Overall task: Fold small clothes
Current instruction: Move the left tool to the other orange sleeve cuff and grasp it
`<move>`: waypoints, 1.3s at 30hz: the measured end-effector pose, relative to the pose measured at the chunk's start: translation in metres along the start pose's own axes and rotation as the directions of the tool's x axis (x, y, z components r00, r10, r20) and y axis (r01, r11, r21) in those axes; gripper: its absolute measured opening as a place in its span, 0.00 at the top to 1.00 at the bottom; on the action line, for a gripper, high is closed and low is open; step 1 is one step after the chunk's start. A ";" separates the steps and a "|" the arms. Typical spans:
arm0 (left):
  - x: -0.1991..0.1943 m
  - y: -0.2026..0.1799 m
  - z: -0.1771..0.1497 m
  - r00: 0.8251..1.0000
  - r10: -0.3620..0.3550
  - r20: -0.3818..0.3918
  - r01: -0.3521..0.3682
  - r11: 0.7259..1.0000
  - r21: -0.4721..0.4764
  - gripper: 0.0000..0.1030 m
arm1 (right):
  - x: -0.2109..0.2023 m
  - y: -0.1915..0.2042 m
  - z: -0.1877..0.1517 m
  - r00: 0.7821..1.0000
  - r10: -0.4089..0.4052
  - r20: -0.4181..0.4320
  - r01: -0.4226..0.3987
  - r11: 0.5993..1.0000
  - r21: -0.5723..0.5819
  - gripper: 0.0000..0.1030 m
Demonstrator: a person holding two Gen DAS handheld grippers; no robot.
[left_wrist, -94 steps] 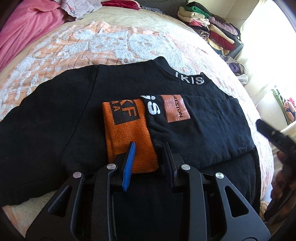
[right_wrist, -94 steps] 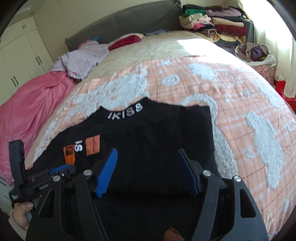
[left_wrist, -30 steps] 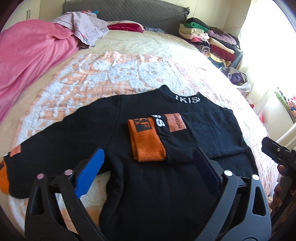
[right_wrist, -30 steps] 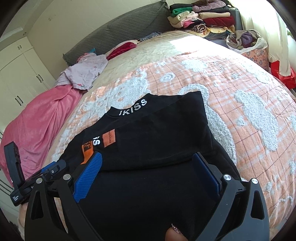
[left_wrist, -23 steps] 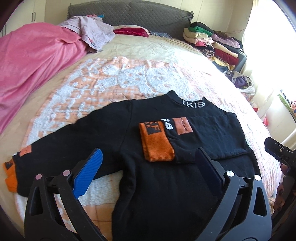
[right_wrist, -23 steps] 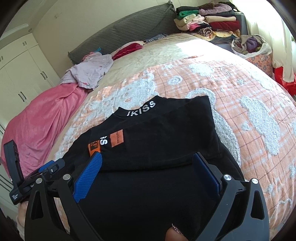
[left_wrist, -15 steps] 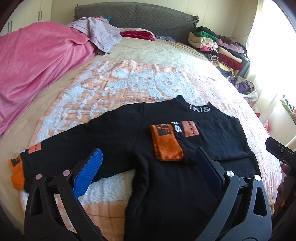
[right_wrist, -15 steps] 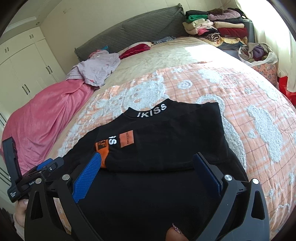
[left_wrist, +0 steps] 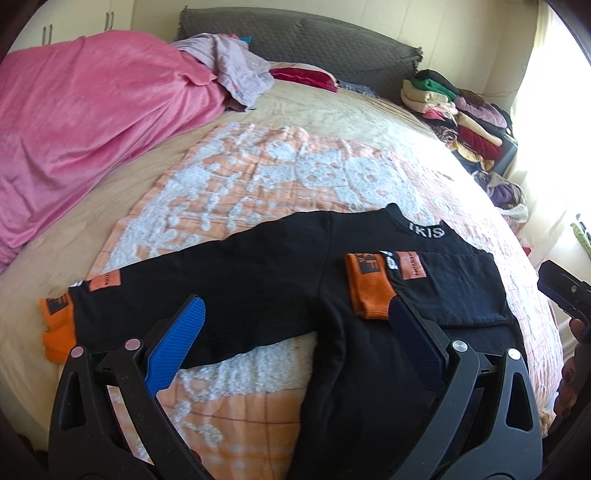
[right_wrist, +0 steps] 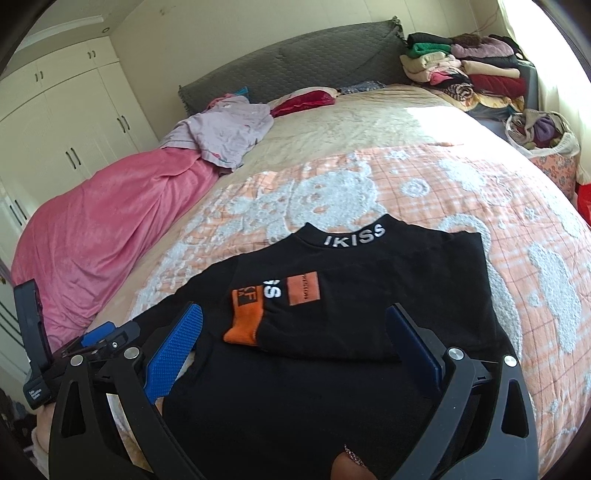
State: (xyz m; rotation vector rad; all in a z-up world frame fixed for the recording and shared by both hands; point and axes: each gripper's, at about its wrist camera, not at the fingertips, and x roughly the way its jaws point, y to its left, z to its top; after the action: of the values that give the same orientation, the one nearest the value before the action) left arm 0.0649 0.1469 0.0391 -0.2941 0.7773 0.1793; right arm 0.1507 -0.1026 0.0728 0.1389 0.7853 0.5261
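The black sweatshirt (left_wrist: 280, 280) lies flat on the orange-and-white patterned blanket (left_wrist: 258, 184), collar pointing toward the grey headboard (left_wrist: 303, 33). The collar band carries white "IKISS" lettering (right_wrist: 354, 234).

Sleeve status:
- 1 sleeve is folded across the chest. Its orange cuff (left_wrist: 367, 291) rests on the body of the garment, next to an orange patch (left_wrist: 410, 264).
- The other sleeve (left_wrist: 184, 291) extends outward to the left in the left wrist view. Its orange cuff (left_wrist: 57, 325) lies at the blanket edge, on the beige sheet.

Gripper status:
- Left gripper (left_wrist: 295, 347): jaws spread wide, grasping nothing. It hovers above the garment. The blue pad (left_wrist: 177, 343) is over the extended sleeve; the dark pad (left_wrist: 413, 343) sits in front of the folded cuff.
- Right gripper (right_wrist: 295, 350): jaws spread wide, grasping nothing. It hovers above the lower body of the sweatshirt. The left gripper is visible at the left edge of this view.

Surroundings:
- A pink blanket (left_wrist: 74, 122) is heaped along the left side of the bed.
- A lilac garment (right_wrist: 225, 129) lies near the headboard.
- A stack of folded clothes (right_wrist: 465, 70) stands at the far right corner.
- White wardrobe doors (right_wrist: 66, 122) are at the left in the right wrist view.
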 end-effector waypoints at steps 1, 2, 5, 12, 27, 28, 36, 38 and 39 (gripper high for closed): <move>-0.001 0.004 -0.001 1.000 0.004 0.001 -0.004 1.000 -0.008 0.09 | 0.002 0.005 0.001 1.000 0.006 -0.001 -0.006 1.000 -0.011 0.04; -0.002 0.007 -0.002 1.000 0.010 0.001 -0.010 1.000 -0.015 0.09 | 0.004 0.009 0.002 1.000 0.009 -0.002 -0.009 1.000 -0.019 0.04; -0.005 0.021 -0.005 1.000 0.028 -0.002 -0.029 0.999 -0.040 0.09 | 0.011 0.023 0.005 1.000 0.028 -0.010 -0.028 0.999 -0.042 0.04; -0.012 0.056 -0.012 0.998 0.067 -0.003 -0.067 0.992 -0.111 0.09 | 0.024 0.059 0.010 0.997 0.078 -0.028 -0.080 0.991 -0.107 0.04; -0.023 0.120 -0.034 0.990 0.137 -0.040 -0.143 0.962 -0.232 0.09 | 0.068 0.126 -0.008 0.983 0.132 -0.127 -0.158 0.961 -0.226 0.04; -0.024 0.124 -0.036 0.989 0.142 -0.044 -0.148 0.959 -0.240 0.09 | 0.070 0.128 -0.010 0.982 0.133 -0.133 -0.161 0.960 -0.231 0.04; -0.023 0.160 -0.055 0.990 0.099 -0.096 -0.126 0.934 -0.334 0.09 | 0.080 0.139 -0.023 0.975 0.145 -0.167 -0.185 0.950 -0.251 0.04; -0.023 0.166 -0.060 0.992 0.069 -0.104 -0.102 0.928 -0.358 0.09 | 0.080 0.141 -0.025 0.975 0.145 -0.166 -0.184 0.949 -0.255 0.04; -0.023 0.170 -0.065 0.993 0.045 -0.109 -0.083 0.922 -0.378 0.09 | 0.080 0.141 -0.025 0.975 0.147 -0.168 -0.187 0.949 -0.254 0.04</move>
State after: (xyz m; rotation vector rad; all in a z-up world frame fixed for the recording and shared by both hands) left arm -0.0392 0.2855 -0.0213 -0.6531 0.8484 0.3829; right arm 0.1234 0.0574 0.0476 -0.0870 0.8417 0.8061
